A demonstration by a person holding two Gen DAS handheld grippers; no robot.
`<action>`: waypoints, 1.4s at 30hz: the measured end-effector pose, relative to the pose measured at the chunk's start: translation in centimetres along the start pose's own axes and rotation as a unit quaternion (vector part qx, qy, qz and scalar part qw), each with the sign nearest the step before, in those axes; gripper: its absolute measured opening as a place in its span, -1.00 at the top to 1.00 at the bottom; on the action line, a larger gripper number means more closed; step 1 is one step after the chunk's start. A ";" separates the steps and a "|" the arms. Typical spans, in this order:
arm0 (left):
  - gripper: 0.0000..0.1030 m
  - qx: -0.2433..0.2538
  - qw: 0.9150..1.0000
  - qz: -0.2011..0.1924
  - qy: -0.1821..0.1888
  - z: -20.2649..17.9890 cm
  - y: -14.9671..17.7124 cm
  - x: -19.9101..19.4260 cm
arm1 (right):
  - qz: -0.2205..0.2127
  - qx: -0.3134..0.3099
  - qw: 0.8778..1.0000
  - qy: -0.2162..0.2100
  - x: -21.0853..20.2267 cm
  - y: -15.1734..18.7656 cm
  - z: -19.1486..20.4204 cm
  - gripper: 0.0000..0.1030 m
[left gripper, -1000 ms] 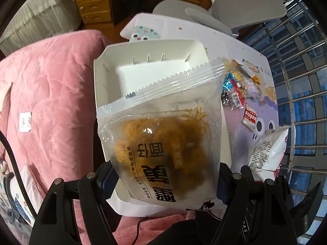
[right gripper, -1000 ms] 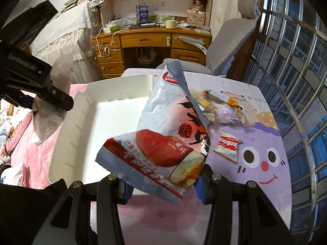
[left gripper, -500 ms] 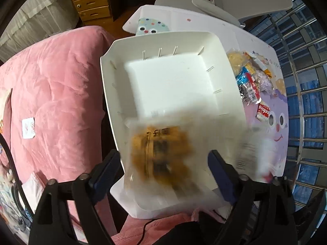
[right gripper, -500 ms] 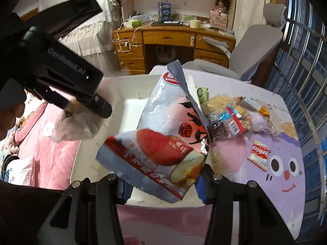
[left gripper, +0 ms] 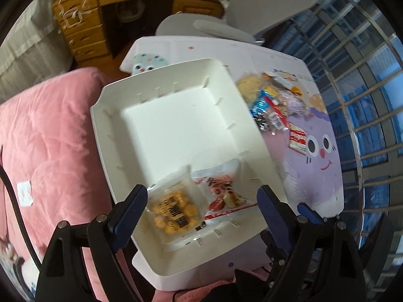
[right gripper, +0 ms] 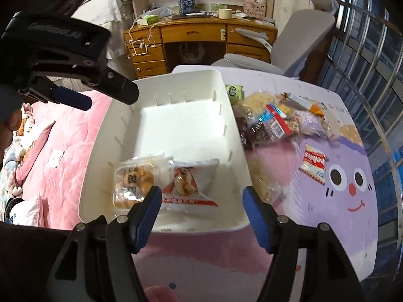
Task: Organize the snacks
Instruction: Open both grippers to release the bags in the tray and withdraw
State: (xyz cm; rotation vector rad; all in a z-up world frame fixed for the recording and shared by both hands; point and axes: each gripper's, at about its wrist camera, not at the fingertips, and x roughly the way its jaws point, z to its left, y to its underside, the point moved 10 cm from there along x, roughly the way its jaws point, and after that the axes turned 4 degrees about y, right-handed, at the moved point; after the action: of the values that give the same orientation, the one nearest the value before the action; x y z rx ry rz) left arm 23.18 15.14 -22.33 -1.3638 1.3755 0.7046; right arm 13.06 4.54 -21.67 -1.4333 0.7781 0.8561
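Only "GOOD L" is legible, printed on the table mat (right gripper: 343, 112).

On the table (right gripper: 327, 239) a bin (right gripper: 234, 115) holds two packets side by side at its near end: the cracker pack (right gripper: 132, 183) left, the chip bag (right gripper: 191, 183) right. A snack pile (right gripper: 274, 123) lies right of the bin, a bed (right gripper: 65, 136) left.

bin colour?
Plain white bin, inside and rim; shows best in the right wrist view.

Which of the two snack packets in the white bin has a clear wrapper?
The clear packet of golden-brown snacks, in the white bin beside the opaque red-and-white packet; you can see its contents.
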 end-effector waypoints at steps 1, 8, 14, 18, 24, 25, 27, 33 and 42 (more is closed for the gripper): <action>-0.70 0.008 1.000 -0.004 0.002 -0.6 0.3 0.0 | 0.002 0.005 1.000 0.000 0.0 0.1 -0.4 -0.31; -0.70 0.018 1.000 -0.012 0.012 -3.2 2.0 0.7 | 0.012 0.031 0.999 -0.006 0.4 0.6 -3.6 -0.31; -0.70 -0.008 1.000 -0.009 0.002 -5.2 3.4 1.6 | 0.028 0.039 0.999 -0.023 0.7 1.2 -7.1 -0.31; -0.70 -0.041 0.999 0.011 -0.006 -7.0 4.8 2.9 | 0.044 0.037 0.998 -0.033 0.9 1.5 -9.9 -0.31; -0.70 -0.080 0.997 0.020 -0.004 -10.4 6.0 4.6 | 0.060 0.025 0.997 -0.046 1.1 1.9 -14.3 -0.31; -0.70 -0.088 0.996 0.020 -0.004 -11.1 6.3 5.0 | 0.063 0.021 0.997 -0.048 1.1 1.9 -14.9 -0.31; -0.70 -0.099 0.995 0.020 -0.003 -12.1 6.6 5.4 | 0.070 0.009 0.996 -0.054 1.3 2.2 -16.1 -0.31; -0.70 -0.154 0.988 0.014 -0.001 -14.5 7.3 7.2 | 0.080 -0.035 0.994 -0.069 2.0 2.0 -19.0 -0.31; -0.70 -0.220 0.975 -0.006 0.015 -17.5 6.9 10.5 | 0.074 -0.108 0.988 -0.086 4.0 1.4 -21.6 -0.31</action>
State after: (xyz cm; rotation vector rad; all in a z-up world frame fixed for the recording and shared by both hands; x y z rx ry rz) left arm 14.01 -3.32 -28.49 -1.7291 1.2779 1.0275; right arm 14.97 -16.94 -25.92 -1.4811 0.6824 1.1916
